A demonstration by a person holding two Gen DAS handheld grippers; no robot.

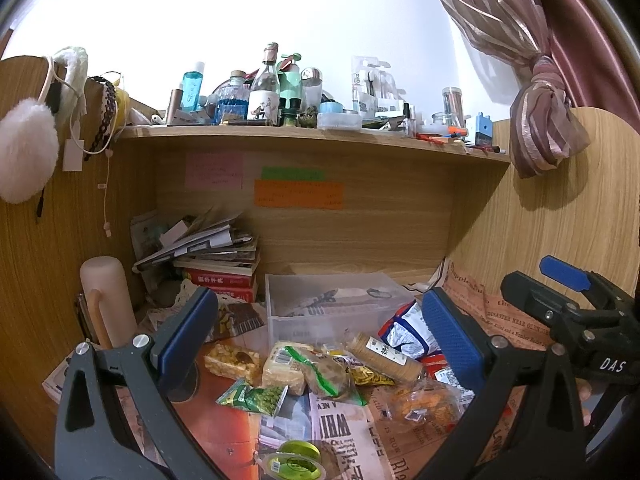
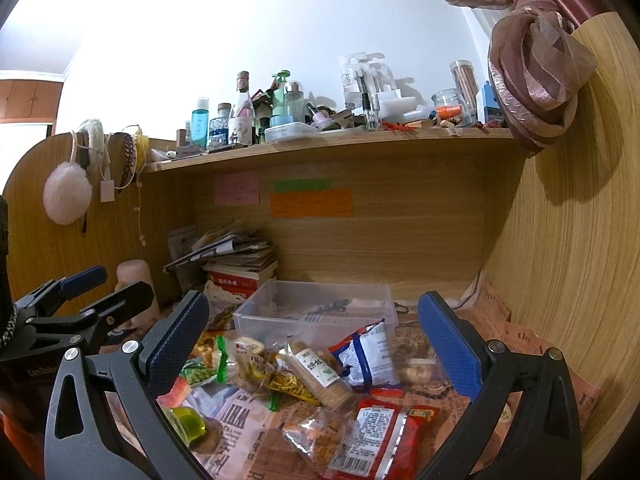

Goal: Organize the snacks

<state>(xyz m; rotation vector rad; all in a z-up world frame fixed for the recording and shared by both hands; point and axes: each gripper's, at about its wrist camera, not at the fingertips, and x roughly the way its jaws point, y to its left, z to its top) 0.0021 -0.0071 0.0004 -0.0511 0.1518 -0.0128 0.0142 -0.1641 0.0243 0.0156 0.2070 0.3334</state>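
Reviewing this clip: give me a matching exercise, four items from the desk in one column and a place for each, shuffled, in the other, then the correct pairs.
Items
1. clear plastic bin
2. stack of books
3. green tape roll
4. white fluffy puff

Places
A. hanging on the left side panel
B. at the near edge of the desk, closest to the camera
C. under the shelf, in the back left corner
D. right behind the snack pile, mid-desk

Pairs: 1-D, 2-C, 3-B, 4-A
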